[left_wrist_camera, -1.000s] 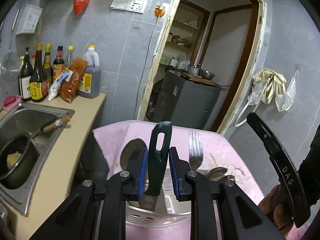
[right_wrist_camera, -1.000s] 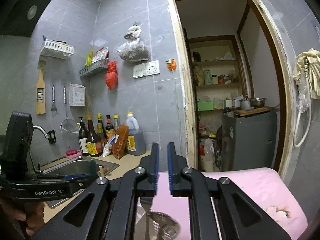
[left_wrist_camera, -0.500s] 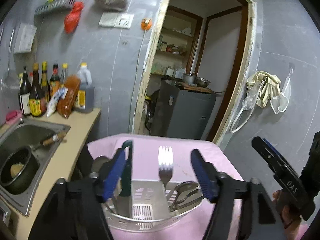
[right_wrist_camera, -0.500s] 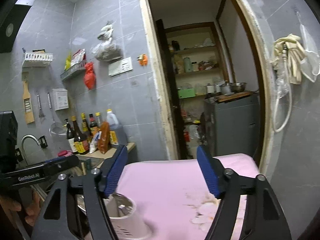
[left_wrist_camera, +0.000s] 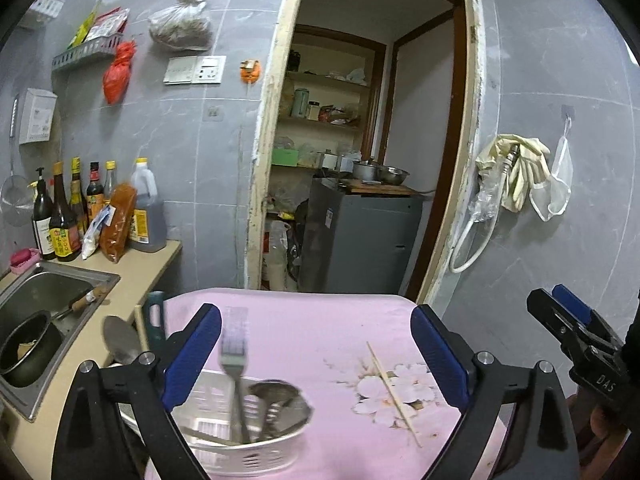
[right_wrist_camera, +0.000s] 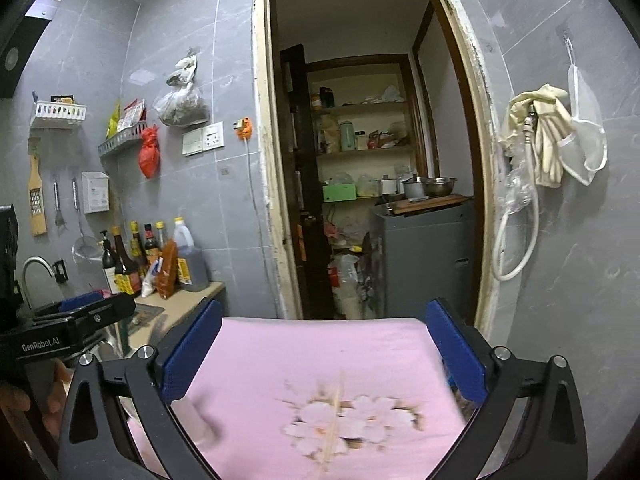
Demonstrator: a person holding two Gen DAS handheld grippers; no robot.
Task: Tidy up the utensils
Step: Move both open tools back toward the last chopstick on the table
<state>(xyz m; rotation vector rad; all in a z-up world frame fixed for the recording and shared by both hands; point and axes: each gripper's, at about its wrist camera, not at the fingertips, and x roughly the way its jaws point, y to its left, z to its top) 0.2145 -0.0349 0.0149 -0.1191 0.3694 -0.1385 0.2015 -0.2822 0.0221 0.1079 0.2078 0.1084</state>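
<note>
Kitchen: grey tiled walls, an open pantry doorway at 12 o'clock, a sink (left_wrist_camera: pixel 44 304) at 9 o'clock, and a pink flowered surface (left_wrist_camera: pixel 320 328) in front.
Holder: the white utensil holder (left_wrist_camera: pixel 240 432) stands on the surface at 7 o'clock in the left wrist view.
Done: a fork (left_wrist_camera: pixel 234 344), a spoon (left_wrist_camera: pixel 276 390) and a green-handled utensil (left_wrist_camera: pixel 154 316) stand in the holder.
Left: one chopstick (left_wrist_camera: pixel 394 394) lies loose on the flower print at 5 o'clock.
Left gripper (left_wrist_camera: pixel 316 360): jaws released, just opened wide, grasping nothing.
Right gripper (right_wrist_camera: pixel 324 354): jaws likewise just opened, empty, facing the chopstick.
Judgement: nearly finished; the chopstick looks like the last piece.
</note>
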